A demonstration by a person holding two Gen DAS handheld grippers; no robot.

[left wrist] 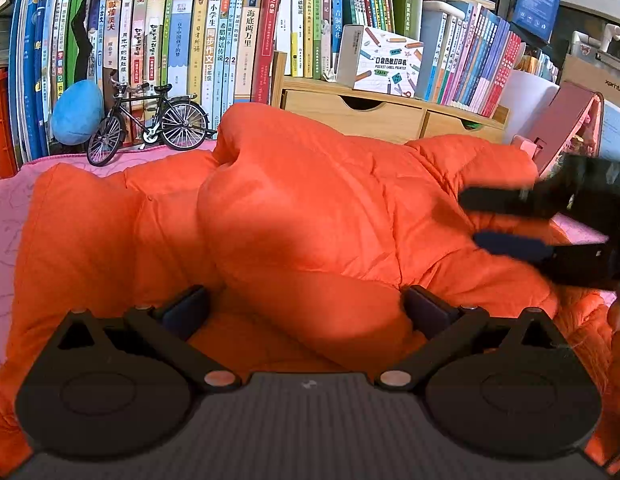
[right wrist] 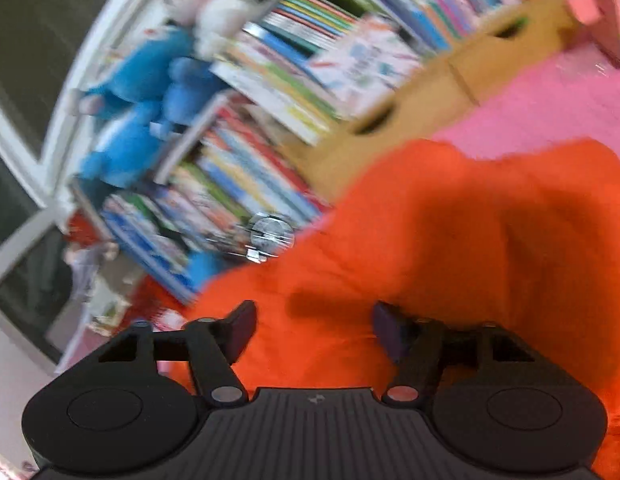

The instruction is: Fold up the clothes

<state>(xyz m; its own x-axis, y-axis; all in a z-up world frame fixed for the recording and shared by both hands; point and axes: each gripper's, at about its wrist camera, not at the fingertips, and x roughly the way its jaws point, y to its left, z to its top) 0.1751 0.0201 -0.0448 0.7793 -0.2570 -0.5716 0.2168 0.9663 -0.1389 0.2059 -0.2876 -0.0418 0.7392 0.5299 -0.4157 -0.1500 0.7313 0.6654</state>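
Observation:
An orange puffy jacket lies spread over the pink table cover, with a thick fold bulging up in its middle. My left gripper stands wide open low over the jacket's near part, and the bulge rises between its fingers. From the right edge, my right gripper reaches in over the jacket's right side, its fingers apart. The right wrist view is blurred and tilted. There the right gripper is open above the orange jacket, gripping nothing.
Full bookshelves line the back. In front of them stand a model bicycle, a blue plush, a wooden drawer unit and a pink stand. Blue plush toys sit on the shelf.

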